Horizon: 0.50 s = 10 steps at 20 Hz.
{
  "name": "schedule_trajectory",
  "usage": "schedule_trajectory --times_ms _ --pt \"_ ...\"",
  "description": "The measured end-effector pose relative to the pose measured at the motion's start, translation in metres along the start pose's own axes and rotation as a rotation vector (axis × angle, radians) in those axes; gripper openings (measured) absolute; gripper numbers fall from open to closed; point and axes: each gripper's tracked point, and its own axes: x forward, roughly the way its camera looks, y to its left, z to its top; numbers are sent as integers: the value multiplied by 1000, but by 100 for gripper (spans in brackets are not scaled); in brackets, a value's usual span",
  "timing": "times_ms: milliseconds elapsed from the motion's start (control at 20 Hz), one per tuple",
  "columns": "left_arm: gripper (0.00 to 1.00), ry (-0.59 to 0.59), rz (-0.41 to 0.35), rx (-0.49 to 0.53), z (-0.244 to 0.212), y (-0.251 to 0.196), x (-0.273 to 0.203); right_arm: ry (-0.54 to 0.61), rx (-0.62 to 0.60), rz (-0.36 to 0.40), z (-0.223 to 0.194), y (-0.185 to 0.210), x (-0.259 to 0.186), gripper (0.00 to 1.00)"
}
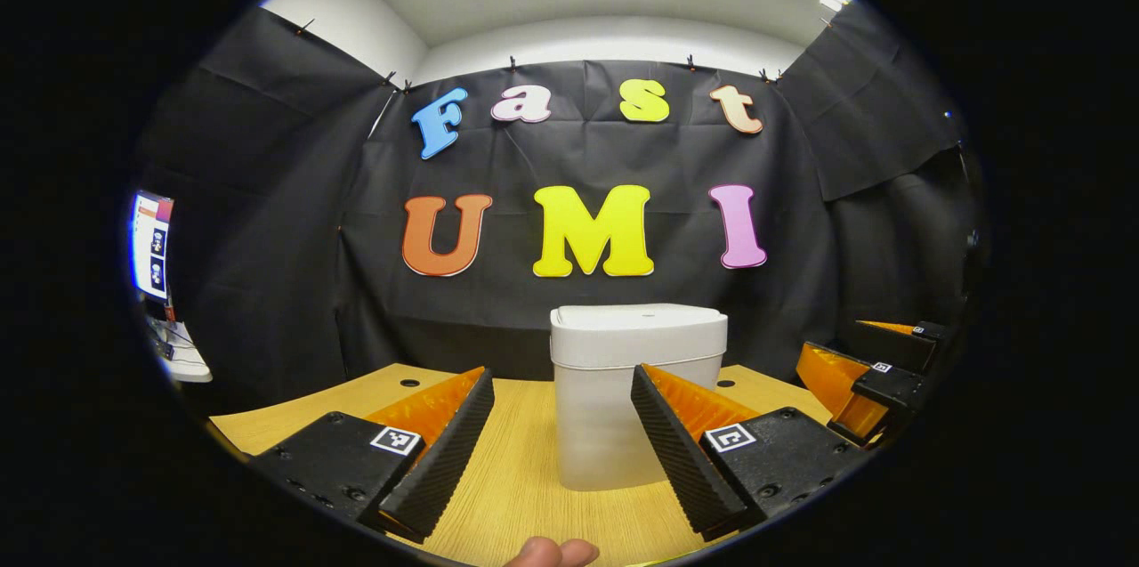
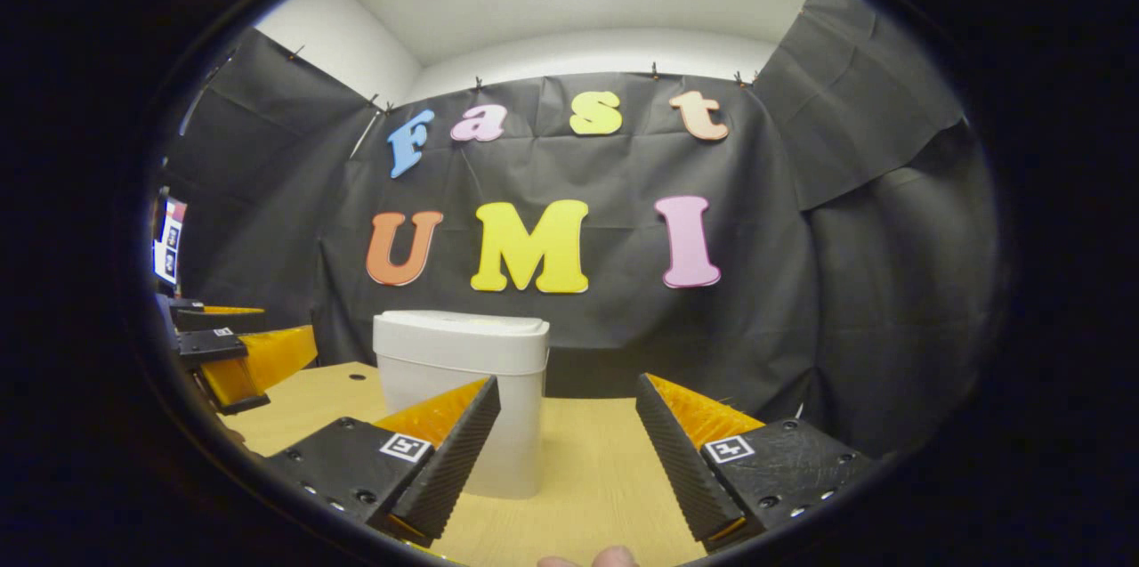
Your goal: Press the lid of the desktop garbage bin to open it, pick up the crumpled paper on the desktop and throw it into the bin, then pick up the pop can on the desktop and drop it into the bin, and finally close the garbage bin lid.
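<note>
**On the counter, bin shut and both tools poised**

On the wooden counter (image 1: 525, 496) stands the white garbage bin (image 1: 636, 398), upright with its lid (image 1: 636, 322) flat and closed, close to the far black cloth wall. In the left gripper view the left hand-held gripper (image 1: 562, 438) hangs just above the counter with its jaws spread wide and nothing between them; the bin sits straight ahead of the gap, a little farther off. The right hand-held gripper (image 2: 567, 447) is likewise released and empty, and in the right gripper view the bin (image 2: 463, 398) stands to its left, partly behind the left finger. Each view also catches the other tool at its edge: the right one at the right of the left gripper view (image 1: 868, 380), the left one at the left of the right gripper view (image 2: 236, 358). A fingertip (image 1: 552, 552) of the holding person peeks in at the near edge.

I cannot see the crumpled paper or the pop can from these angles, so I cannot place them.

The job seems to be at its very start: the lid has yet to be pressed. The risks, as I judge them, lie in that press. The bin looks light and stands free, so a push that lands off-centre or at a slant could slide or tip it toward the far wall instead of springing the lid. Open jaws also offer two narrow tips; one could catch the lid's rim and skid off
</note>
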Motion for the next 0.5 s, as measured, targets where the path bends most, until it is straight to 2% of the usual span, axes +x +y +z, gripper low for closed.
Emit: schedule_trajectory --times_ms 50,150,400,450,500 --pt "100 1 1 0 0 1 0 -2 -1 -1 0 -1 0 98" --pt "100 3 0 -5 1 -2 1 -5 3 0 1 1 1 95" --pt "100 5 5 -3 -1 1 0 -1 -4 10 -1 5 2 98" --pt "100 7 6 -5 -2 2 0 0 -3 13 -2 6 3 95" --pt "100 10 7 -5 -2 2 0 1 -4 15 -1 7 3 98"
